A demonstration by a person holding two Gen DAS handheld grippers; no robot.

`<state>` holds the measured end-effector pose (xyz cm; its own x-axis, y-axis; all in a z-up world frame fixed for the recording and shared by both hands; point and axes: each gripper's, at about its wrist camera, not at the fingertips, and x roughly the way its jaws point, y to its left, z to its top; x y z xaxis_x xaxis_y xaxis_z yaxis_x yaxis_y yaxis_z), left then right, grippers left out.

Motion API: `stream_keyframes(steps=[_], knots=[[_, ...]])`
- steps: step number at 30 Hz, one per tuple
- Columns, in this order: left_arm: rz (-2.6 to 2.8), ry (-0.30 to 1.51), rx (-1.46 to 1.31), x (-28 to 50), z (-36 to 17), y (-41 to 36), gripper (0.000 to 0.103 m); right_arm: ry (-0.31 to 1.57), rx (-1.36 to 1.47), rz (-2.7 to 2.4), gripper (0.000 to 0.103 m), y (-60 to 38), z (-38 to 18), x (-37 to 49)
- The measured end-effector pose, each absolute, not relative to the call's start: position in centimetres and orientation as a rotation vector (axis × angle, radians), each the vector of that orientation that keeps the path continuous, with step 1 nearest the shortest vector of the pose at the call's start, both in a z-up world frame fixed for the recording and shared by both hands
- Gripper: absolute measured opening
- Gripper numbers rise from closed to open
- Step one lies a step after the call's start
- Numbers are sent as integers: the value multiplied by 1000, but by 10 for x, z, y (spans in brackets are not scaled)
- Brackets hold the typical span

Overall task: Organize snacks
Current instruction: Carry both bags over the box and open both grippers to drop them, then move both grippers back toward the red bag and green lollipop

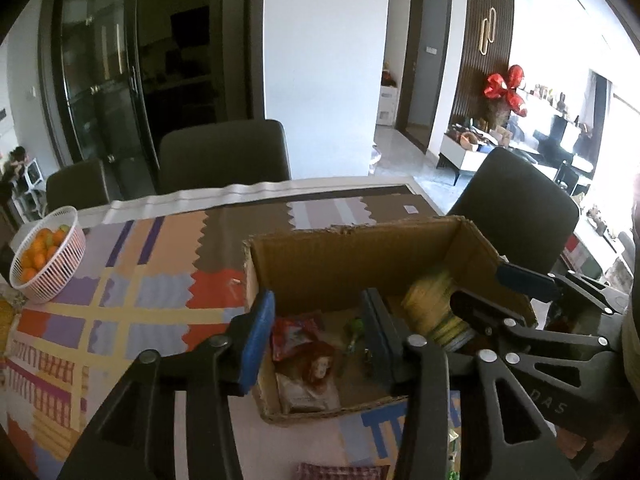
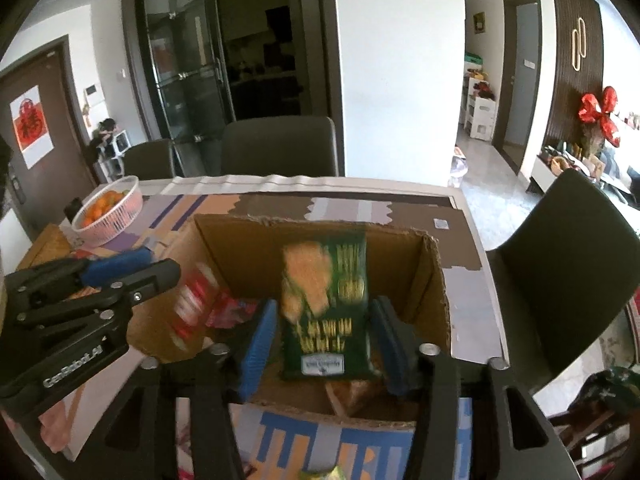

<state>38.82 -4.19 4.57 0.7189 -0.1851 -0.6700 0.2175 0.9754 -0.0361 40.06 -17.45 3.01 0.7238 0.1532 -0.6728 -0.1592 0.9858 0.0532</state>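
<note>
An open cardboard box (image 1: 360, 256) (image 2: 304, 236) stands on the patterned table. In the left wrist view it holds a red packet (image 1: 296, 330), a packet with a red-haired face (image 1: 314, 376) and a small green item (image 1: 354, 330). My left gripper (image 1: 316, 340) is open and empty over the box's left part. In the right wrist view a green snack bag (image 2: 326, 312), blurred, hangs between my open right gripper's (image 2: 324, 344) pads without touching them, over the box. The left gripper (image 2: 132, 268) shows at the left; the right gripper (image 1: 492, 292) shows at the right.
A pink basket of oranges (image 1: 48, 256) (image 2: 110, 210) sits at the table's far left. Dark chairs (image 1: 224, 156) (image 1: 516, 208) stand behind and to the right of the table. Another snack packet (image 1: 340, 472) lies at the near edge.
</note>
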Motion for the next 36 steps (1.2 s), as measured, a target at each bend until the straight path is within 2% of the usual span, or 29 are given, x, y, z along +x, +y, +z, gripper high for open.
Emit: stream_keyframes(steps=[1, 22, 36], knots=[[-223, 736, 48, 387, 46, -41, 45, 743, 2, 172, 61, -176, 30, 399], [-272, 627, 59, 281, 74, -30, 52, 632, 34, 180, 61, -181, 54, 305], [-264, 680, 96, 224, 39, -22, 55, 674, -3, 188, 61, -175, 29, 256]])
